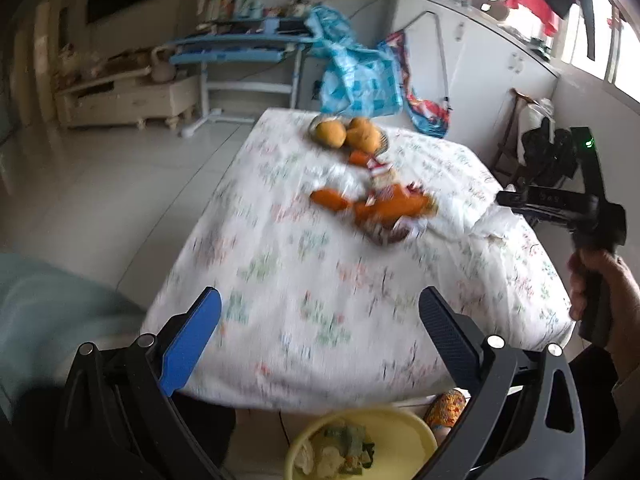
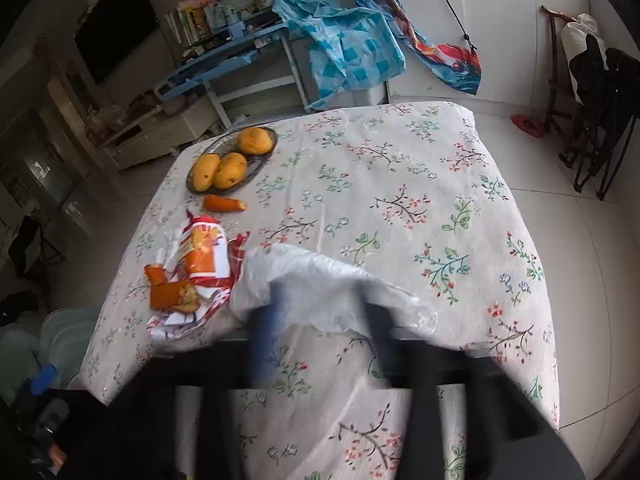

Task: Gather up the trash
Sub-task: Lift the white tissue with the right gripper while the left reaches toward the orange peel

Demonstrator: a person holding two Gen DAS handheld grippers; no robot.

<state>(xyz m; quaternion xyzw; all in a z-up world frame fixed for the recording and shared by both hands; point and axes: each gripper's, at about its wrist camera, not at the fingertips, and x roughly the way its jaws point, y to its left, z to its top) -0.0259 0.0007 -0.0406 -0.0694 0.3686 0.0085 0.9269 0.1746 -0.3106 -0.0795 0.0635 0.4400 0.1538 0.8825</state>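
Note:
On the floral-cloth table [image 2: 400, 168] lie an orange-and-white snack wrapper [image 2: 204, 256], orange peel pieces [image 2: 172, 292] and a carrot stub [image 2: 224, 203]. A crumpled clear plastic bag [image 2: 320, 276] lies near the front edge. My right gripper [image 2: 322, 320] is blurred, its jaws apart at the bag's near side, with no pad pressing on it. In the left wrist view a hand holds that right gripper [image 1: 508, 200] over the table's right edge. My left gripper [image 1: 320, 296] is open and empty over the near end. Below it a yellow basin [image 1: 404, 440] holds scraps.
A metal plate with three mangoes [image 2: 230, 160] stands at the far left of the table. Beyond it are a blue desk [image 2: 240, 48], a blue checked bag [image 2: 352, 48] and white cupboards [image 2: 500, 20]. Folded chairs [image 2: 600, 120] stand at the right. A patterned can [image 1: 444, 406] lies by the basin.

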